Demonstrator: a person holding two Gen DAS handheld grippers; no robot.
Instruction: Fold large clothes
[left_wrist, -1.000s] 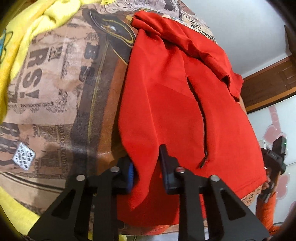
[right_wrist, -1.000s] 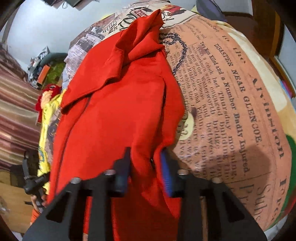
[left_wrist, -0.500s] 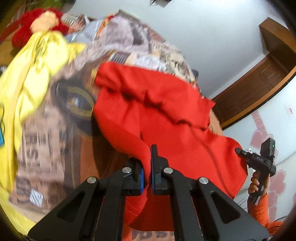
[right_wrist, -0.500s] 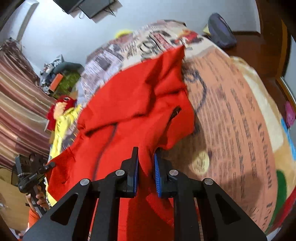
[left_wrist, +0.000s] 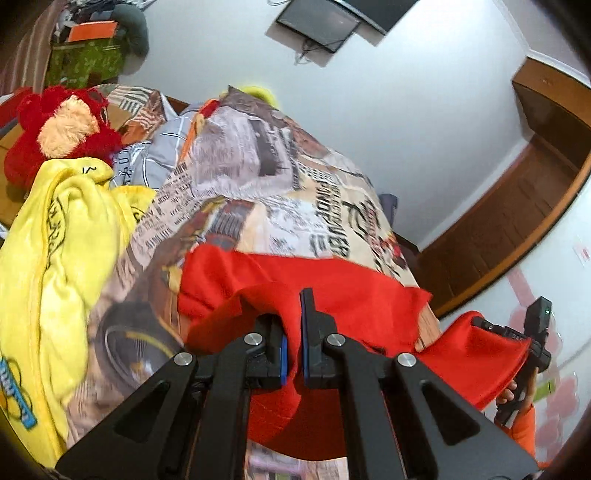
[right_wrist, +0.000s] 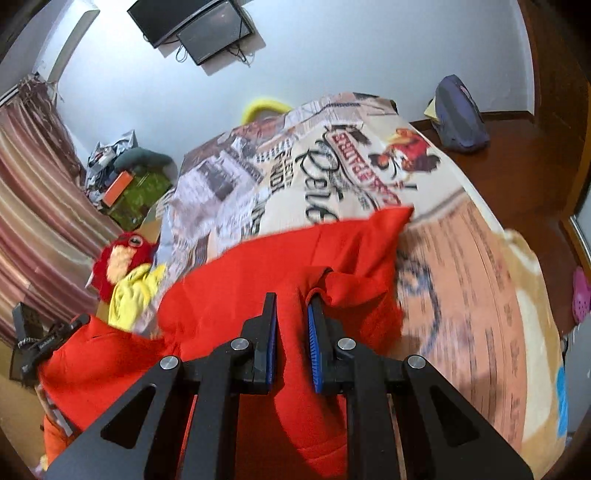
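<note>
A large red zip jacket lies on a bed with a newspaper-print cover. My left gripper is shut on the jacket's near hem and holds it lifted, with the cloth draped over the fingers. In the right wrist view the same jacket spreads across the bed cover. My right gripper is shut on the hem at the other corner, also lifted. Each gripper shows at the edge of the other's view, the right one and the left one, with red cloth hanging between them.
A yellow garment lies on the bed's left side beside a red plush toy. A dark monitor hangs on the white wall. A dark bag sits on the wooden floor beyond the bed. Striped curtains hang at left.
Both grippers closed on the jacket's hem and lifted it up and forward toward the collar. The lower half now hangs raised off the bed.
</note>
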